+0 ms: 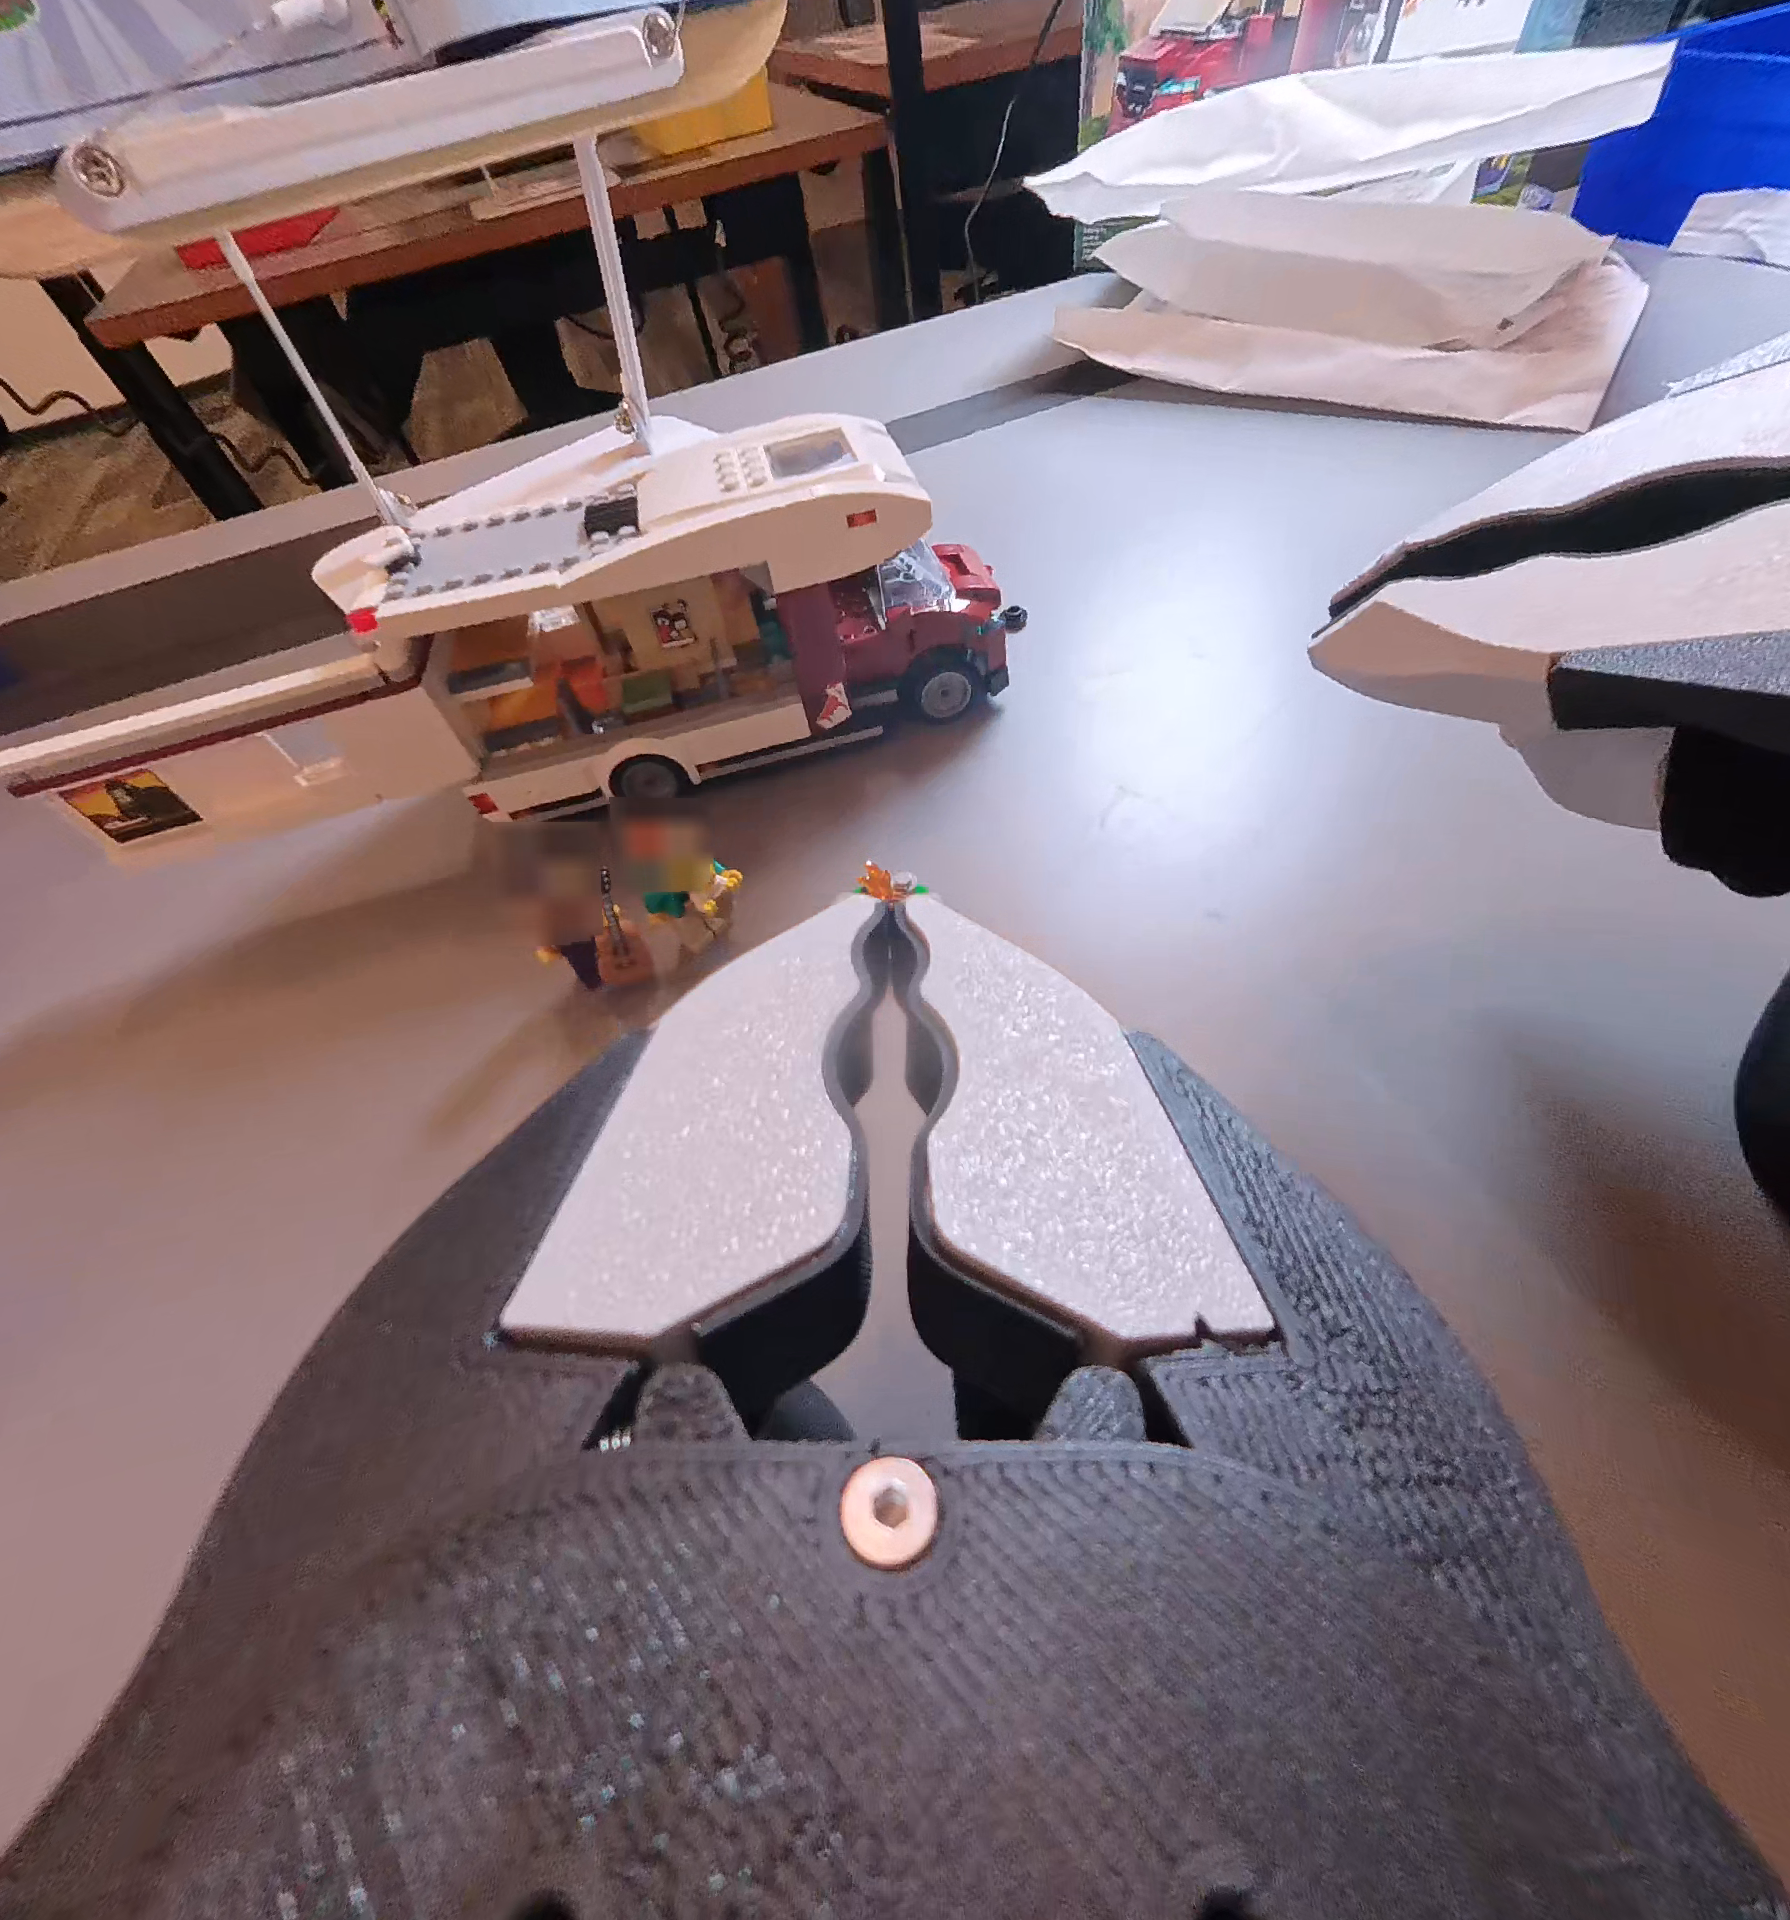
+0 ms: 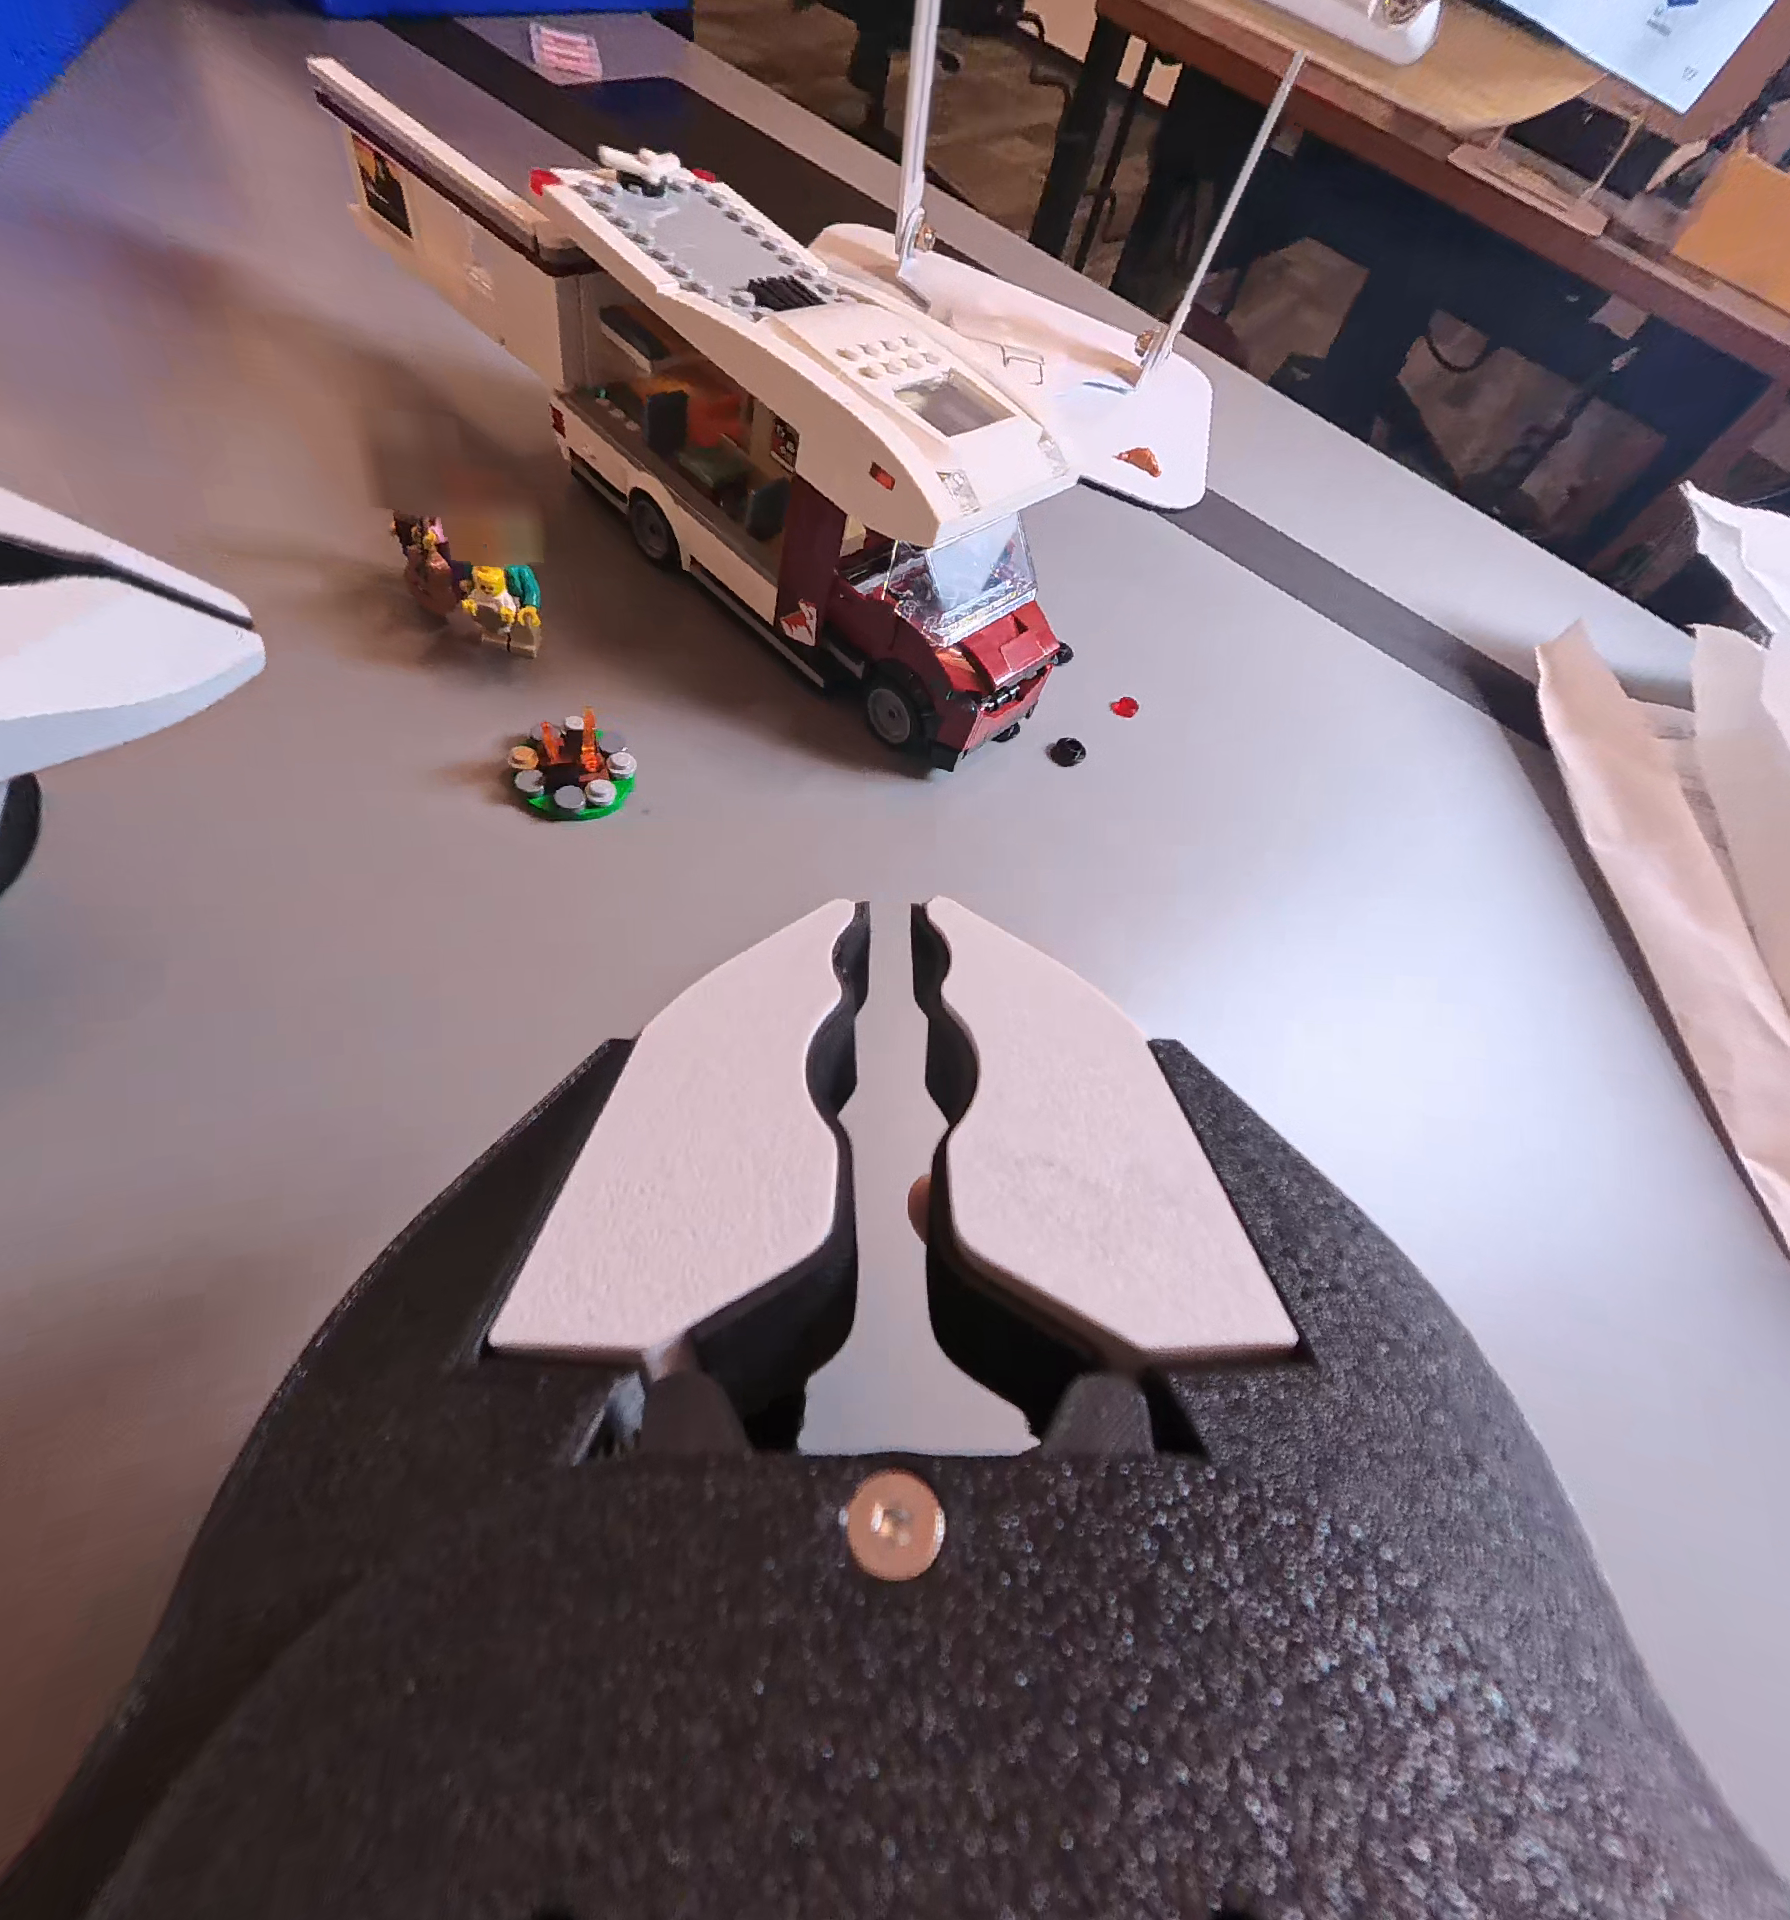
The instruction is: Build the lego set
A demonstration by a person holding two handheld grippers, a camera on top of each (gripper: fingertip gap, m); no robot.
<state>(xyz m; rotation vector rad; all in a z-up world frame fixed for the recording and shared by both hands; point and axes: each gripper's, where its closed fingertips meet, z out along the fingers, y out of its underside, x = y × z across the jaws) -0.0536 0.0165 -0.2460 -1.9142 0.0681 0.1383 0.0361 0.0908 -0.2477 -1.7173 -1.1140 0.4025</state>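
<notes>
On the grey table (image 2: pixel 1234 935), with the toy brick camper van as landmark:

Camper van: toy brick camper van (image 2: pixel 808 488), dark red cab, white living body with dark red stripe. The side wall is swung open at the rear end; the white roof with a grey studded panel is tilted up, and small coloured bricks show inside.

Figures: two toy figures (image 2: pixel 480 592) stand close together beside the van's open side, near the rear wheel. One wears green and cream; the other carries a brown guitar. Parts of them are blurred.

Campfire: small round campfire model (image 2: pixel 571 774), green disc base, ring of grey round studs, clear orange flames at the centre. It lies on the table off the van's open side, nearer the cab than the figures are.

Loose parts: one red clear stud (image 2: pixel 1125 709) and one black round piece (image 2: pixel 1067 750) lie just off the cab's front bumper.

Paper bags: white paper bags (image 1: pixel 1369 301) lie well away from the van, beyond its cab end.

Left gripper: left gripper (image 1: pixel 892 906), white fingers closed tip to tip, nothing seen between them. Its tips are just short of the campfire, whose flames show past them.

Right gripper: right gripper (image 2: pixel 891 909), fingers parted by a narrow slot showing bare table. It holds nothing and is well apart from the van, on the campfire side.
</notes>
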